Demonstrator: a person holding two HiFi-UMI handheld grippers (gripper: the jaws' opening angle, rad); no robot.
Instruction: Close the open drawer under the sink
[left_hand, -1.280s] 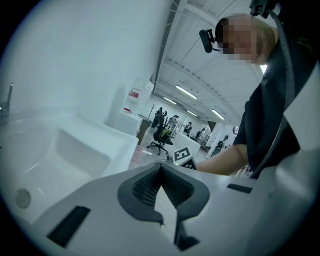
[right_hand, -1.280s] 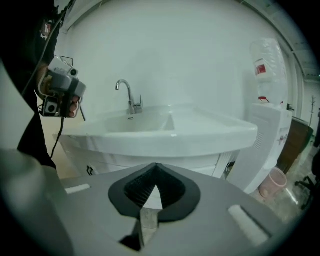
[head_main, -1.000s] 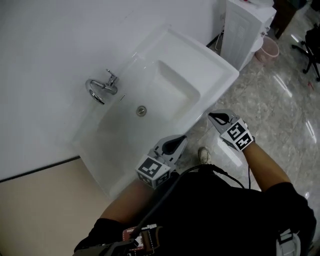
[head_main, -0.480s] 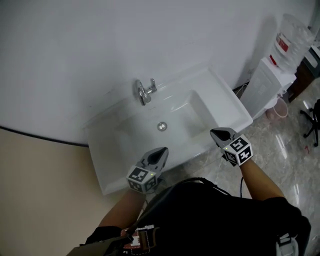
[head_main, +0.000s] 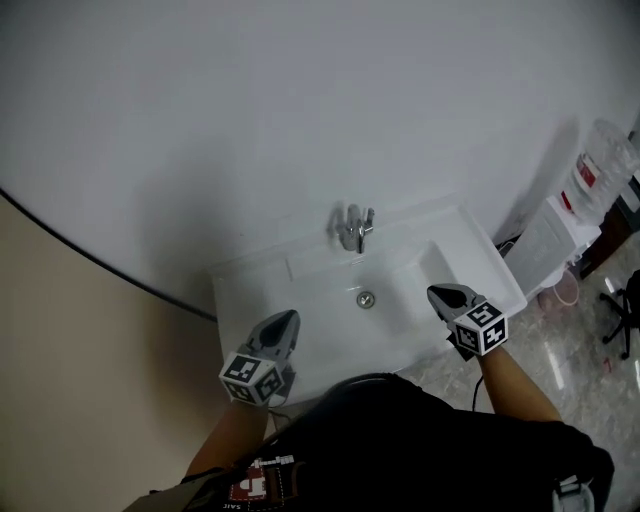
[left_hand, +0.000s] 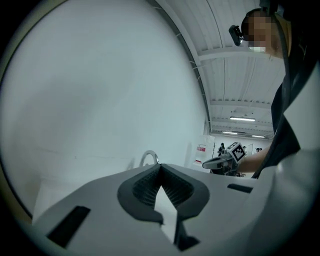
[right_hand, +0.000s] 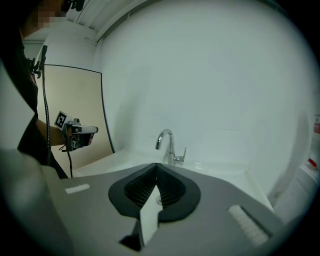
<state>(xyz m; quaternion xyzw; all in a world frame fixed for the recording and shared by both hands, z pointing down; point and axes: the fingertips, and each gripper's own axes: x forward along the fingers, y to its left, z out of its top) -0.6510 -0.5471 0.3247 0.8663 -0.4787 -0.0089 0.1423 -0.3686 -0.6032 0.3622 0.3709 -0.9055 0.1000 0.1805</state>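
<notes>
Drawer under the sink: shows in no view. Its place is below the basin, hidden by the sink (head_main: 300, 275) and the person's dark torso (head_main: 420, 440). Whether it is open or pushed home cannot be told.
Left gripper (head_main: 285, 318): clenched, tips meeting, nothing between them. It is held over the sink's front left corner and points towards the wall.
Right gripper (head_main: 440, 292): clenched and empty, held over the front right of the basin.
Task status (judgement): both grippers are up at basin level, so neither bears on the drawer front.
Risk 1: reaching down unsighted, since the basin's front edge overhangs the drawer's place. A gripper could knock the underside of the rim.
Risk 2: a push at one corner only could rack the drawer and jam it part shut.
Risk 3: the cable (head_main: 475, 395) at the right forearm could snag on the sink corner.
Surroundings: tap (head_main: 355, 230) and drain (head_main: 366, 298) at basin centre. A water dispenser (head_main: 545, 245) stands just beside the sink's right end, with glossy floor (head_main: 590, 380) beyond.
Obstructions: the sink and the person's own body block the line of sight. Nothing lies in the basin.
</notes>
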